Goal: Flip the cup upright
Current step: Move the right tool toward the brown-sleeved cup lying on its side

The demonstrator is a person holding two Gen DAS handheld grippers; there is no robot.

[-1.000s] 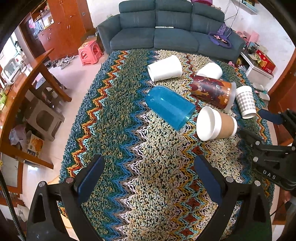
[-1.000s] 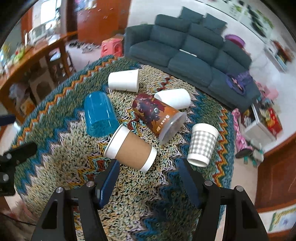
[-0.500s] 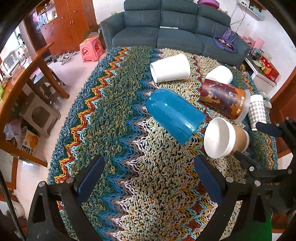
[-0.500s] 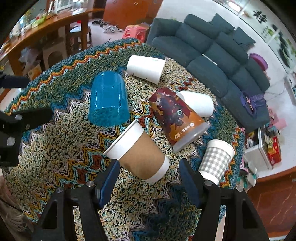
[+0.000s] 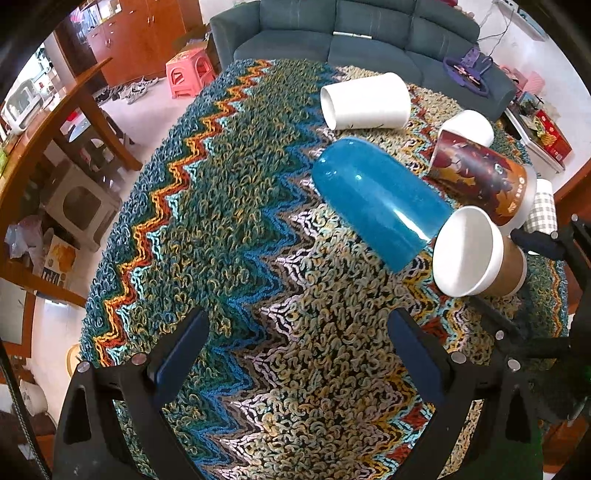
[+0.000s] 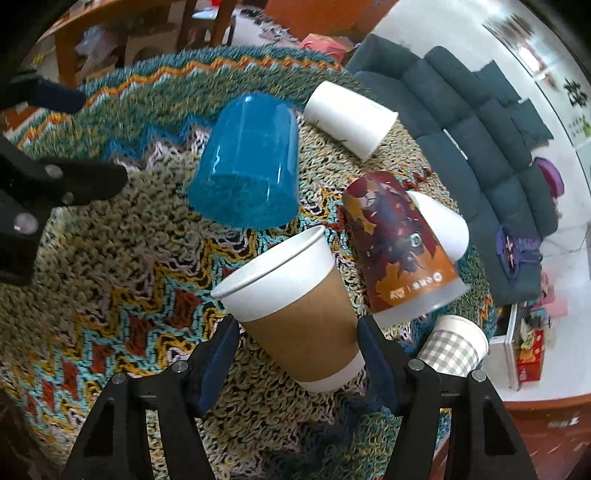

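Observation:
A paper cup with a brown sleeve [image 6: 295, 310] lies on its side on the zigzag rug [image 6: 110, 295]. Its base sits between the fingers of my right gripper [image 6: 295, 354], which is open and straddles it. In the left wrist view the same cup [image 5: 476, 254] lies at the right, mouth toward the camera. My left gripper [image 5: 295, 354] is open and empty over bare rug, left of the cups.
Also on their sides are a blue plastic cup [image 6: 247, 166], a white cup [image 6: 351, 118], a red printed cup [image 6: 399, 243] and a second white cup [image 6: 439, 221]. A checked cup [image 6: 454, 347] stands at the right. A sofa [image 5: 351, 33] stands behind.
My right gripper has moved forward and down, so the brown-sleeved cup's base now lies between its fingers. My left gripper has moved closer to the cups.

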